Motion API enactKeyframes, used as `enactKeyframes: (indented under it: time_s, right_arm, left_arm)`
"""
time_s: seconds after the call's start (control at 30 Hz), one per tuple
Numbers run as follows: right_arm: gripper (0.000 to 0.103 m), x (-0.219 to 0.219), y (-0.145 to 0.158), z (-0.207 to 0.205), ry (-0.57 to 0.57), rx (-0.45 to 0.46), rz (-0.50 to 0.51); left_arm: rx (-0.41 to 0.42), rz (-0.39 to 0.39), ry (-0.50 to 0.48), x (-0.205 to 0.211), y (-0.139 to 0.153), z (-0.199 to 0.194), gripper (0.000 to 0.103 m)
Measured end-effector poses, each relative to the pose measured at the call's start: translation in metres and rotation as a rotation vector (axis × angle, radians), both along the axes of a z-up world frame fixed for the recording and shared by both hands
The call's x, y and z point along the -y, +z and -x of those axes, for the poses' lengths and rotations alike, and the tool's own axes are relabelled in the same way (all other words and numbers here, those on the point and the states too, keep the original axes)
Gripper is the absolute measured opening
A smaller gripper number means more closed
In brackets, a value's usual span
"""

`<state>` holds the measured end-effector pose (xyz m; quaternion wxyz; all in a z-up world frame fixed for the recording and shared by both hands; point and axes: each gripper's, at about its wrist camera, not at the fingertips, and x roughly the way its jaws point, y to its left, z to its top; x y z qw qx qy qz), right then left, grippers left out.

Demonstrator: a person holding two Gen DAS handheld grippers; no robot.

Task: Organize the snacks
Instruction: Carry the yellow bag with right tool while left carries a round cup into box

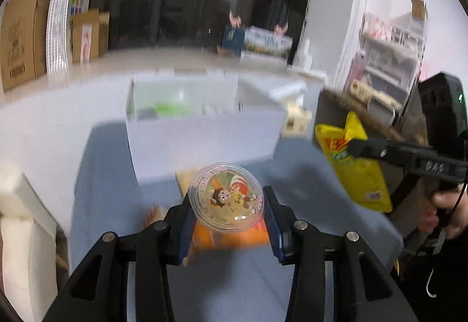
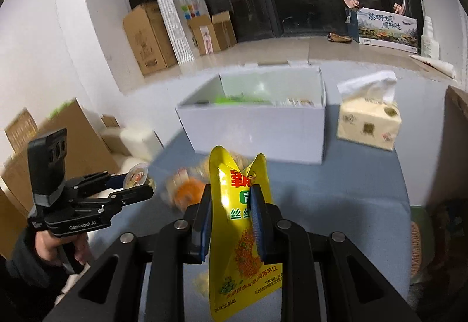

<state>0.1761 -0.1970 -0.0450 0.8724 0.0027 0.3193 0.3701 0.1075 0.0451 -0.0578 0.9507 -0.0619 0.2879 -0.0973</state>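
Observation:
My left gripper [image 1: 226, 203] is shut on a clear round jelly cup [image 1: 225, 198] with a cartoon lid, lifted above the blue table. The same cup [image 2: 137, 174] shows in the right wrist view between the left gripper's [image 2: 137, 186] fingers. My right gripper [image 2: 231, 205] is shut on a yellow snack packet [image 2: 242, 222], which hangs from its blue pads; in the left wrist view that packet [image 1: 355, 164] hangs at the right, under the right gripper [image 1: 355, 147]. Beyond both stands an open white box [image 2: 257, 123] [image 1: 204, 128] with green and other packs inside.
More snacks, an orange one [image 2: 187, 190] among them, lie blurred on the blue table [image 2: 351, 190] between the grippers. A tissue pack [image 2: 368, 120] stands right of the box. Cardboard boxes [image 2: 149, 38] line the floor at the far wall. A brown carton edge [image 2: 456, 140] rises at the right.

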Motion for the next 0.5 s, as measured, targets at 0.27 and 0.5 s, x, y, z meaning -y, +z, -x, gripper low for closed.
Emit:
enactKeyframes:
  time_s: [0.27, 0.5]
  right_arm:
    - [0.025, -0.037, 0.056, -0.081, -0.031, 0.052, -0.047]
    - [0.026, -0.085, 0.054, -0.177, -0.083, 0.015, 0.037]
  left_arm:
    - [0.081, -0.038, 0.033, -0.026, 0.062, -0.097, 0.047]
    - [-0.018, -0.043, 0.090, -0.046, 0.051, -0.197, 0.048]
